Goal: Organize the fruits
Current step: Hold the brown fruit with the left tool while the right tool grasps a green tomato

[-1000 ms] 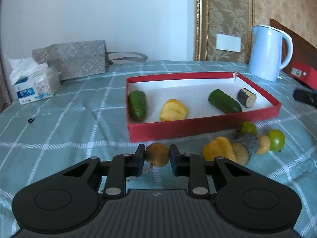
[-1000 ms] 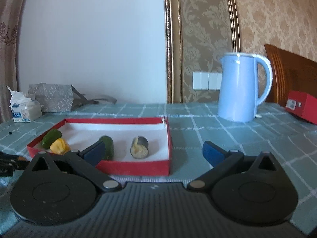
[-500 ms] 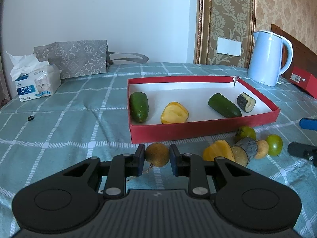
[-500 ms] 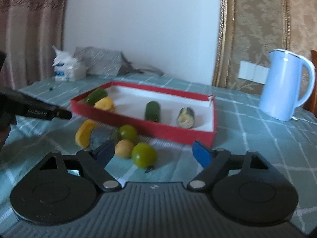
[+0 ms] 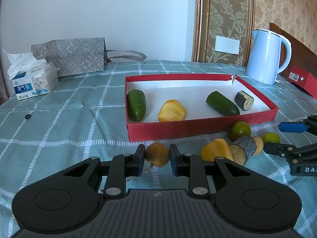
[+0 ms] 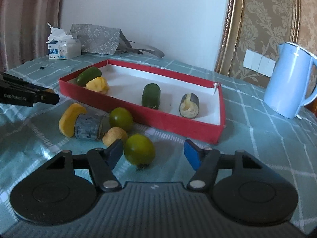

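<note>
Checked teal cloth covers the bench under us, with papered walls behind. Nearest, our left gripper (image 5: 157,157) has its jaws closed on a brown round fruit (image 5: 157,154), just short of the red box's near wall. Our right gripper (image 6: 153,154) has its jaws wide apart and holds nothing, with a green fruit (image 6: 139,149) resting between them, close beside the left pad. Just beyond lie a small tan fruit (image 6: 115,135), a grey cut stub (image 6: 90,128), a yellow piece (image 6: 69,119) and a second green fruit (image 6: 120,119). Farther on, the red box (image 5: 198,128) holds two green pieces, a yellow piece and a cut stub. We judge the carry-over step is in hand: next, lift the brown fruit over the wall and release inside, while the right jaws close on the green fruit. Farthest stand a blue kettle (image 6: 290,81) and a tissue pack (image 5: 31,81).
</note>
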The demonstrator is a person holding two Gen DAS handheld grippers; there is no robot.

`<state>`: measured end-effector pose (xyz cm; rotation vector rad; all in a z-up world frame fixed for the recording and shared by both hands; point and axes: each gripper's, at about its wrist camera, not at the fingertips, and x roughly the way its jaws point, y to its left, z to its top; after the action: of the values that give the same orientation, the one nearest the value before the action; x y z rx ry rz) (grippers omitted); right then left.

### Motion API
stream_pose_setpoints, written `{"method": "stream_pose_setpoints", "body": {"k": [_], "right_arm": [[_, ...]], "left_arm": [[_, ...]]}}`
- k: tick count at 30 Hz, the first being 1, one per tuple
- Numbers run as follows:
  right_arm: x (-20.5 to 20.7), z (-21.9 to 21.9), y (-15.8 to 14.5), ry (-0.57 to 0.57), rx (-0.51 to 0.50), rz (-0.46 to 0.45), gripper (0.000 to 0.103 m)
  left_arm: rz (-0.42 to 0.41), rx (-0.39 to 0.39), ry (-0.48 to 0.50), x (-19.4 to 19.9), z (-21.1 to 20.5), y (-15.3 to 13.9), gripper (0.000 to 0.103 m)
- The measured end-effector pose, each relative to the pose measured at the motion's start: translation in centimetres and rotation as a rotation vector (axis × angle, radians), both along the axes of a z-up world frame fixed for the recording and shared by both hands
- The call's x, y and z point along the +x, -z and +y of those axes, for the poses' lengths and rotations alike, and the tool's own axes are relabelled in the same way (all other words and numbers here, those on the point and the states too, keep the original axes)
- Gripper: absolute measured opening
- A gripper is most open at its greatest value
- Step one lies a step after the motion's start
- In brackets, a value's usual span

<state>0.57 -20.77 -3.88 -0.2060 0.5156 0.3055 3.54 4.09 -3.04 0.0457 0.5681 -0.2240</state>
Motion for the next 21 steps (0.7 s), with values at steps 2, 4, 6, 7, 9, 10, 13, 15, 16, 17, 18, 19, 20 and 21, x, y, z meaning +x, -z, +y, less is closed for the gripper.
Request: {"method": "stream_pose_setpoints", "body": {"k": [2,4,6,7,9,10,13,15,16,17,18,19,20,21], "right_arm": [[0.5,0.2,0.1,-0.004,-0.013,0.005,0.06],[0.8,0.4,0.3,-0.02,-0.009,0.03,0.049],[0.6,0.5,0.3,-0.041,0.004,0.043,0.032],[0.5,0.6,0.3,-0.044,0.006,0.045,0.031],[0.3,0.7,0.3,-0.041,0.001,0.04,0.031],[0.3,0.5,0.3,-0.034,0.008,0.04,0.032],[0.2,-0.6,0.0,0.004,0.068,0.028,0.032],[0.2,-1.2,-0.3,0.034,0.1,0.015,0.032],[0.1,-1.4,-0.3,0.046,0.111,0.007,0.032],[0.1,-1.6,-0.4,0.055,0.122,0.0,0.032],[0.0,-1.8,-0.6,0.062,0.134,-0.009,0.032],[-0.1,-1.9,-0.7,0.068,0.14,-0.018,0.032],[-0.2,-2.0,-0.8,0.074,0.141,-0.031,0.032],[-0.2,-2.1,-0.8,0.078,0.14,-0.038,0.032]], "left_arm": [[0.002,0.002,0.0,0.0,0.0,0.1,0.026],[0.002,0.001,-0.001,0.0,0.0,0.1,0.026],[0.004,-0.001,-0.004,0.0,0.0,0.1,0.026],[0.006,-0.002,-0.004,0.0,0.0,0.1,0.026],[0.007,-0.001,-0.006,0.1,0.0,0.2,0.026],[0.007,-0.002,-0.007,0.0,0.0,0.2,0.026],[-0.003,-0.011,-0.008,0.0,0.2,0.1,0.026],[-0.011,-0.019,-0.01,-0.1,0.3,0.0,0.026],[-0.014,-0.021,-0.01,-0.2,0.4,-0.1,0.026],[-0.016,-0.022,-0.011,-0.2,0.4,-0.1,0.026],[-0.02,-0.022,-0.013,-0.2,0.4,-0.2,0.026],[-0.025,-0.021,-0.016,-0.3,0.4,-0.2,0.026],[-0.029,-0.021,-0.019,-0.3,0.4,-0.2,0.026],[-0.029,-0.024,-0.023,-0.3,0.4,-0.3,0.026]]}}
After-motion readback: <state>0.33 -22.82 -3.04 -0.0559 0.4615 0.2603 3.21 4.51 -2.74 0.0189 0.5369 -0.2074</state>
